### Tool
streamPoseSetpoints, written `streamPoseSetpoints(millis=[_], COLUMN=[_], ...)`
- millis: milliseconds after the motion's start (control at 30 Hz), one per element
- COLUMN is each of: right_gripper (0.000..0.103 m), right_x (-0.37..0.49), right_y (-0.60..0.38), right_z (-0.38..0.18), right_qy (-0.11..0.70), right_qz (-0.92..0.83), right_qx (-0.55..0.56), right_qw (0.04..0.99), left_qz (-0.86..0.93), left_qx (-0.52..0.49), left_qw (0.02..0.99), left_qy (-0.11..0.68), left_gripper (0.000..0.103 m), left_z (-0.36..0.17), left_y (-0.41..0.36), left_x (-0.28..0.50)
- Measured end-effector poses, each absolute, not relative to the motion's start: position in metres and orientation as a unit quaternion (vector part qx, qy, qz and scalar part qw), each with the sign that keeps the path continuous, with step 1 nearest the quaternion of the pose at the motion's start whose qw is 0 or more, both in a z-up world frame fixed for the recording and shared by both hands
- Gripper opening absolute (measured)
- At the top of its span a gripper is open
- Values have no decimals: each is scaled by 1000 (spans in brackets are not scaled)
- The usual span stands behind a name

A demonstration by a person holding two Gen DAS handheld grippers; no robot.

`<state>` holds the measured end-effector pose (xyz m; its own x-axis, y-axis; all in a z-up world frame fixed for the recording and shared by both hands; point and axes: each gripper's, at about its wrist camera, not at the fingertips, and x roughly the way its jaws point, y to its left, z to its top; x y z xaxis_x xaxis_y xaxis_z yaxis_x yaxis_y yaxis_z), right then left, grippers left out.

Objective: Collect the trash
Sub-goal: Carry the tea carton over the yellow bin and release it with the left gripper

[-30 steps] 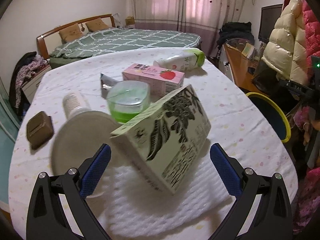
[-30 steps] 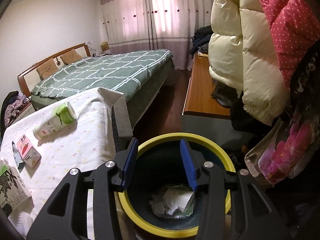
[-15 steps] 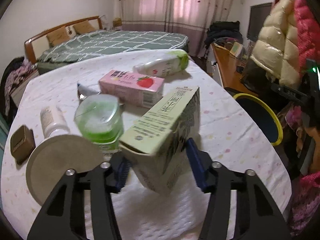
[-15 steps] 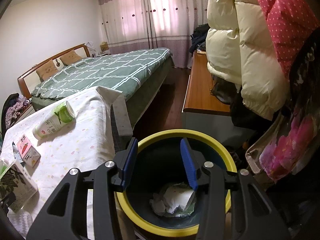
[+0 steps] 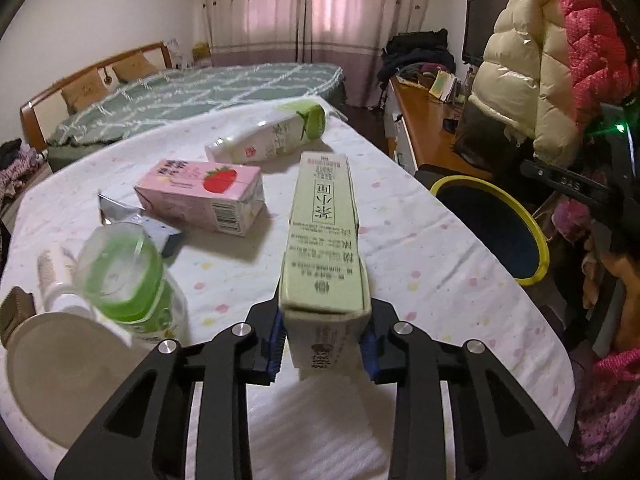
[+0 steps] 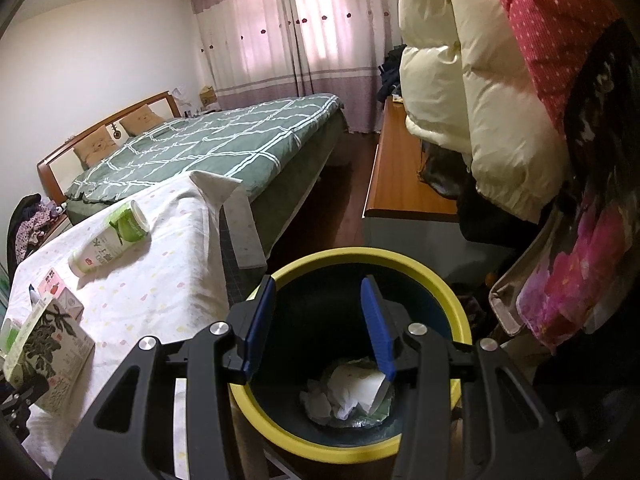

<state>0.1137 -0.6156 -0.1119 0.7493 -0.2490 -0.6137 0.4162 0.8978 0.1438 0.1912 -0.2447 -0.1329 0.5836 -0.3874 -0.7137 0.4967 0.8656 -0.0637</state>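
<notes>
The left gripper [image 5: 324, 350] has just closed its 2 fingers on the green tea carton [image 5: 324, 240], ready to carry it. The right gripper [image 6: 318, 330], fingers apart and empty, hovers over the yellow-rimmed bin [image 6: 440, 292], likely marking the drop spot.

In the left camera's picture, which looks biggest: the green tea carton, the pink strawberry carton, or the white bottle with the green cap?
1. green tea carton, though nearest the camera
2. pink strawberry carton
3. white bottle, farthest away

Left gripper [image 5: 323, 350] clamped, right gripper [image 6: 318, 330] parted
</notes>
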Motion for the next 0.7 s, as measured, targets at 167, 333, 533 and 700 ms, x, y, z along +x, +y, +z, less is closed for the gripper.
streamPoseSetpoints(millis=[167,333,533,700], right_gripper=[43,43,43,43], right_x=[111,107,96,82], right_y=[-617,-621,-627,-636], right_z=[-115,-117,-118,-119], right_qy=[307,304,298,293], right_qz=[-176,-178,-186,-196], right_qx=[139,143,145,151], right_qw=[925,925,925,923], left_qz=[-250,-252,-268,-289], left_qx=[68,79,88,96], left_qw=[885,883,883,881], left_qy=[387,388,377,363], left_gripper=[30,30,29,29], left_z=[-138,-135,-121,-106], left_y=[-250,-258,-275,-298], left_x=[198,198,193,191])
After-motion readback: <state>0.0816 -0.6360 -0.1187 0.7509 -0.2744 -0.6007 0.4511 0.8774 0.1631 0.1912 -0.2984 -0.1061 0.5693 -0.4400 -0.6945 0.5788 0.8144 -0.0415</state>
